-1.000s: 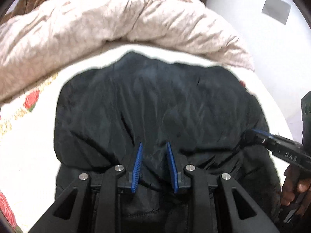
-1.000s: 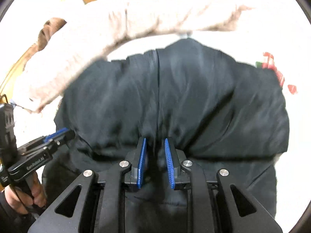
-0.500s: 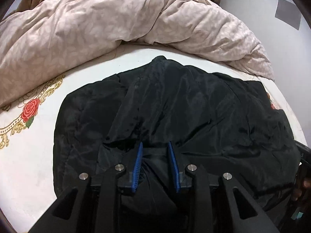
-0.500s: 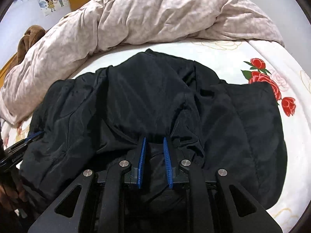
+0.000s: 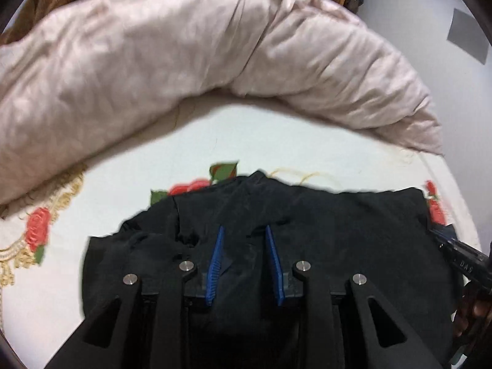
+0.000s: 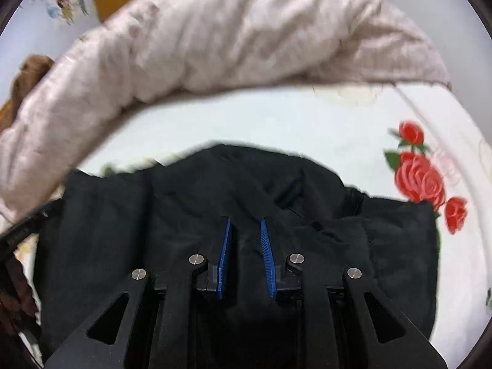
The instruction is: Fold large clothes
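Lay folded over on the rose-printed bed sheet (image 5: pixel 190 141), the black jacket (image 5: pixel 338 230), near edge gathered up toward both cameras, far fold short of the pink duvet (image 5: pixel 184 61) heaped along the back. Left hand-held gripper (image 5: pixel 243 261) clenched on a bunch of black fabric, cloth filling the gap between its blue pads (image 5: pixel 215 264); right hand-held gripper (image 6: pixel 244 255) likewise pinching a fold, its jaws just eased apart a little with cloth remaining between them. Also glimpsed at the right edge of the left view, the other tool. Judged risky from here: slick, thin cloth sliding out of a shallow pinch, most likely on the right where the grip had slackened. Equally likely: uneven travel of the two sides, skewing the fold line and leaving the upper layer crooked. Possible too: the rumpled upper layer bunching and trapping wrinkles once laid flat.
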`<action>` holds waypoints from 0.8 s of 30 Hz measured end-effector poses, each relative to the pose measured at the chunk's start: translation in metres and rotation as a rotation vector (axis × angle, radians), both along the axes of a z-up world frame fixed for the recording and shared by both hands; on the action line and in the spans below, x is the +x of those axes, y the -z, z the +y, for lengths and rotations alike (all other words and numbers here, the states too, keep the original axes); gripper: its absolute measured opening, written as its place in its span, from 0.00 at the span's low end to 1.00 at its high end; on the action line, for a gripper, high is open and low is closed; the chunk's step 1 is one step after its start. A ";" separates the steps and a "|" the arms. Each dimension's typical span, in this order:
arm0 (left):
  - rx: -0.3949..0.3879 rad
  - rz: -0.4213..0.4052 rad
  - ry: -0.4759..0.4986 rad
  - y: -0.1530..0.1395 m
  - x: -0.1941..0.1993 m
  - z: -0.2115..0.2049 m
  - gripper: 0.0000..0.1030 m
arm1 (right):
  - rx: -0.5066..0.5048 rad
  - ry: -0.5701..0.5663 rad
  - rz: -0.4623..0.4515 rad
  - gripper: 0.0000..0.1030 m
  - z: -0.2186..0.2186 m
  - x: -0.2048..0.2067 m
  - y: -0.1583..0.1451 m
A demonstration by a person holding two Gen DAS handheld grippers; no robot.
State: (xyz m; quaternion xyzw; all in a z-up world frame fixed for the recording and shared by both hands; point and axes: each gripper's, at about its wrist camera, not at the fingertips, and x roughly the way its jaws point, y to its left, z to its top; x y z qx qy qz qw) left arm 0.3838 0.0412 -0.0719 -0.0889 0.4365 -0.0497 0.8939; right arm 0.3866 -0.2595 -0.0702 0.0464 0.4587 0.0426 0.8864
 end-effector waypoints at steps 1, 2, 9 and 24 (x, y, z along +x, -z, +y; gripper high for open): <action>0.018 -0.003 0.011 0.010 0.001 -0.002 0.31 | -0.010 0.007 0.012 0.20 -0.005 0.002 0.014; 0.033 -0.013 0.018 0.016 -0.002 -0.005 0.31 | 0.015 0.016 0.009 0.20 -0.009 0.001 0.022; 0.053 -0.030 0.016 0.015 -0.005 -0.007 0.31 | 0.014 0.039 0.005 0.20 -0.013 -0.002 0.023; -0.043 -0.049 0.203 -0.017 -0.127 -0.050 0.31 | 0.082 -0.155 -0.066 0.22 0.059 -0.124 -0.023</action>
